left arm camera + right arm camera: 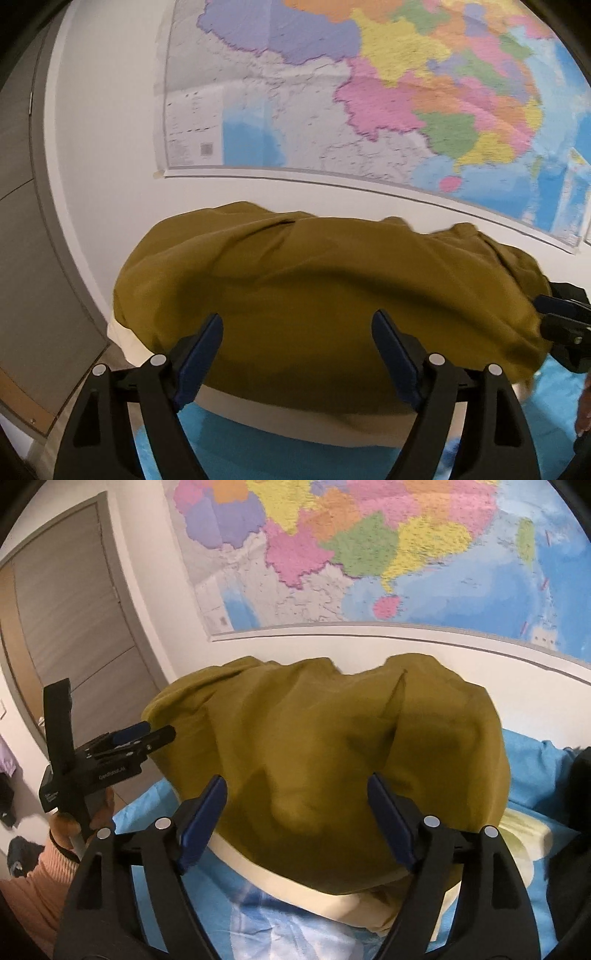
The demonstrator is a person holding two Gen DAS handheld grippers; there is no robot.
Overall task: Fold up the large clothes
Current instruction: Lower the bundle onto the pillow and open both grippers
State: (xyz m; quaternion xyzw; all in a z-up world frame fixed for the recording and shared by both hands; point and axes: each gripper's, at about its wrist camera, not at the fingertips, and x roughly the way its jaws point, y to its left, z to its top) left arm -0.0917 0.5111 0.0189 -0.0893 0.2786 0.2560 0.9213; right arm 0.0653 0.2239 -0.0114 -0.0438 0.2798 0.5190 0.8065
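Both grippers, left gripper (297,354) and right gripper (296,818), stand released above the olive garment (325,760), lower centre. Advise pinching one clean edge each, evenly.

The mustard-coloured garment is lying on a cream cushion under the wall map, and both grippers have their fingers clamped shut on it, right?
Not quite. The mustard-coloured garment does lie on the cream cushion under the wall map, but both wrist views show open fingers with nothing pinched.

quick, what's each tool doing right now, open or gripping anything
Left tool: open, nothing held; the mustard-yellow crumpled fabric garment lies beyond its tips.
Right tool: open, nothing held, above the same garment.
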